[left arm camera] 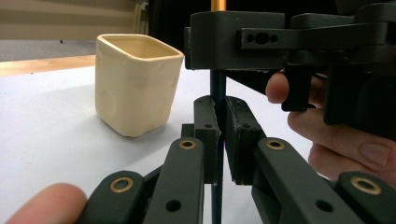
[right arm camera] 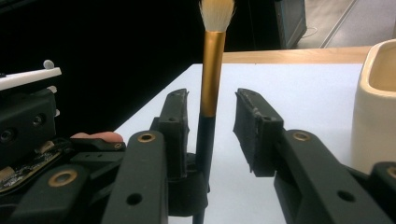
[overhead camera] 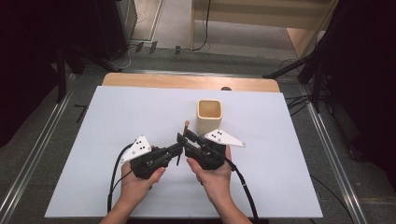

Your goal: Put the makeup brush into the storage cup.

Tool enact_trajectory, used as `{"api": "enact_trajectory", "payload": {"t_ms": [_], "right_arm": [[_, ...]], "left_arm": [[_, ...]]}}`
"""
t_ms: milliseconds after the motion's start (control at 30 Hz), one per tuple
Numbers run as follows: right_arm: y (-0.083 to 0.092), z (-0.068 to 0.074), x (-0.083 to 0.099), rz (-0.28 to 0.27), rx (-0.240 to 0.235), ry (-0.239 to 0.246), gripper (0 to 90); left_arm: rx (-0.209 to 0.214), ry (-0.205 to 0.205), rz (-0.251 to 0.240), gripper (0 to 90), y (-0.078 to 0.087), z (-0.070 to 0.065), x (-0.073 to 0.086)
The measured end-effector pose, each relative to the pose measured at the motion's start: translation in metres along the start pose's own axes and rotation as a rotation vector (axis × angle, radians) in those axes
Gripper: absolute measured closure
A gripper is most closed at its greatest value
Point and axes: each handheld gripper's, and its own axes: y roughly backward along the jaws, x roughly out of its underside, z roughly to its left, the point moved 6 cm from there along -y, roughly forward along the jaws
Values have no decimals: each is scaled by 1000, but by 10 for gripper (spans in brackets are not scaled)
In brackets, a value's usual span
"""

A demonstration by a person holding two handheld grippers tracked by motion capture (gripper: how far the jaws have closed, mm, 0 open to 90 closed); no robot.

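Observation:
A brush point(overhead camera: 185, 132) with a dark handle, gold ferrule point(right arm camera: 212, 70) and pale bristles stands upright in mid-table, in front of a cream square cup point(overhead camera: 209, 116). My left gripper point(overhead camera: 179, 149) comes in from the left and is shut on the lower handle; in the left gripper view its pads point(left arm camera: 208, 126) pinch the dark shaft point(left arm camera: 217, 88). My right gripper point(overhead camera: 183, 138) reaches in from the right at a higher point on the brush. Its jaws stand around the handle just under the ferrule, with a gap still showing on one side. The cup point(left arm camera: 135, 84) looks empty.
A white board point(overhead camera: 116, 135) covers the wooden table, whose far edge point(overhead camera: 187, 81) shows beyond it. Metal rails run along both sides of the table, and dark stands and cables sit on the floor behind. The cup point(right arm camera: 373, 107) stands close to the right gripper's right side.

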Motion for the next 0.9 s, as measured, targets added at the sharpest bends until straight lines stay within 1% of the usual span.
{"api": "enact_trajectory", "payload": {"t_ms": [67,233,400,633,767,900], "right_arm": [[-1,0,0,-1,-5,-14,671],[-2,0,-1,-1,-13,-29,693],[-3,1,-2,-7,-17,-37,724],[-5,1,-2,-1,-28,-48,739],[-6,1,-2,0,-35,-49,769],[-6,1,-1,2,-38,-61,828]], "left_arm": [[0,-2,0,849,0,0,0],[0,-7,-2,849,-1,-1,0],[-1,-7,-2,849,-1,-1,1],[1,-10,-6,850,-1,-1,0],[1,-11,-6,850,-1,-1,0],[-1,-11,-6,849,-1,-1,0]]}}
